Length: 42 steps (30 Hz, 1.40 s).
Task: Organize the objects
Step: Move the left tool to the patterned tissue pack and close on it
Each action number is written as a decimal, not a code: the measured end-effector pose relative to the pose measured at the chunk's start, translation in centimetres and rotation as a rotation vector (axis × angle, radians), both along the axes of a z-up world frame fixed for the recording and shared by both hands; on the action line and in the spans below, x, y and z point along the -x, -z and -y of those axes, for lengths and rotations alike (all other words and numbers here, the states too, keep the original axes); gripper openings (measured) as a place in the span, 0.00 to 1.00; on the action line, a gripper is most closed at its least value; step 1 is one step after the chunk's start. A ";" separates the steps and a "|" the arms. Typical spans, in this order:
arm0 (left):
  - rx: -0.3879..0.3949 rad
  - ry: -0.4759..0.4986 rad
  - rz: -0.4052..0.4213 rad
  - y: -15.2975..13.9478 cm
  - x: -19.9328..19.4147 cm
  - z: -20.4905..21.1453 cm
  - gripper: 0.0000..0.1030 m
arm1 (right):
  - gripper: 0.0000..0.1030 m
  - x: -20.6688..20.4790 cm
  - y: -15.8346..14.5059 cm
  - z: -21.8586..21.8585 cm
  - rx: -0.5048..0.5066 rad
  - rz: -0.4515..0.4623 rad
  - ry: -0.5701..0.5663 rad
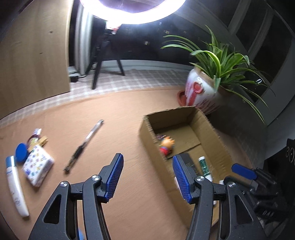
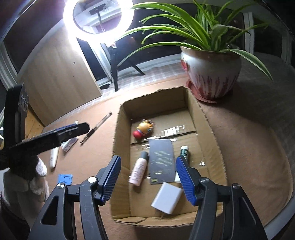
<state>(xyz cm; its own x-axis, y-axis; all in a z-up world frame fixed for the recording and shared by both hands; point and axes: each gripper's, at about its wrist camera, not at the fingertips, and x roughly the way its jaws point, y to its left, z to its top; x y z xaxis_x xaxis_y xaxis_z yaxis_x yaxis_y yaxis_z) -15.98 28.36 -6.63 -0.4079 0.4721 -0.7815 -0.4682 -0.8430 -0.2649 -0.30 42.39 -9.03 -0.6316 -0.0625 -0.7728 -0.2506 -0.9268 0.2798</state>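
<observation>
An open cardboard box (image 2: 208, 120) (image 1: 145, 136) stands on the brown table. Inside lie a small toy figure (image 2: 142, 130) (image 1: 166, 145), a pink bottle (image 2: 138, 170), a dark card (image 2: 162, 160), a green tube (image 2: 184, 151) (image 1: 203, 165) and a white block (image 2: 167, 197). My right gripper (image 2: 148, 177) is open and empty above the box's near end. My left gripper (image 1: 147, 175) is open and empty over the table left of the box. A pen (image 1: 84, 144) (image 2: 96, 128), a patterned packet (image 1: 37, 164), a white tube (image 1: 15, 186) (image 2: 54, 157) and a blue lid (image 1: 21, 152) lie on the table to the left.
A potted plant (image 2: 212, 73) (image 1: 202, 92) stands just behind the box. A ring light on a tripod (image 2: 98, 16) shines at the back. A wooden panel (image 1: 33, 55) stands back left. A small blue item (image 2: 64, 179) lies near the table's front. The left gripper shows in the right wrist view (image 2: 55, 136).
</observation>
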 end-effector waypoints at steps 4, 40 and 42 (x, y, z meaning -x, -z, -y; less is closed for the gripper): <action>-0.003 -0.035 0.015 0.0 -0.1 4.0 0.57 | 0.57 1.1 -0.1 2.2 0.017 0.004 -0.034; 0.073 -0.121 0.192 8.8 9.7 17.0 0.32 | 0.56 1.3 0.6 9.4 0.094 0.048 -0.052; 0.049 -0.127 0.206 8.9 8.7 16.9 0.31 | 0.57 1.5 0.7 9.8 0.099 0.047 -0.065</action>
